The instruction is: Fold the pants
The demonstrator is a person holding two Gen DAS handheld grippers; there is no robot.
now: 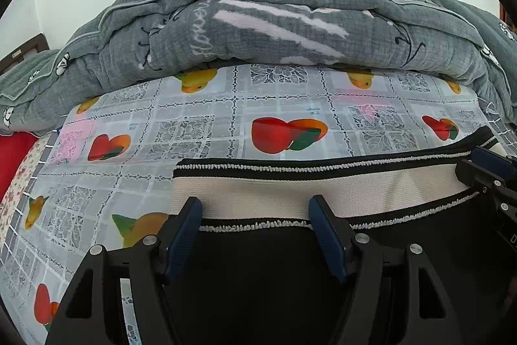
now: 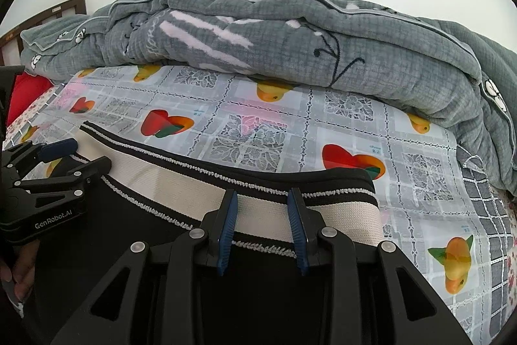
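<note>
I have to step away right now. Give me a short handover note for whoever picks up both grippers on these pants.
Left gripper: open, fingers over the left part of the waistband, gripping nothing.
Right gripper: open but narrower, fingers over the waistband near its right end, no grip either.
Pants: black, spread flat on the fruit-print cloth, cream waistband toward the grey quilt.
Done: pants appear laid out, both grippers placed at the waistband.
Left: close on the waistband and make the folds; none shows yet.

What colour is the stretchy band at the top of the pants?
The waistband is cream, edged with black bands and white looped stitching. The right wrist view shows it best.
</note>
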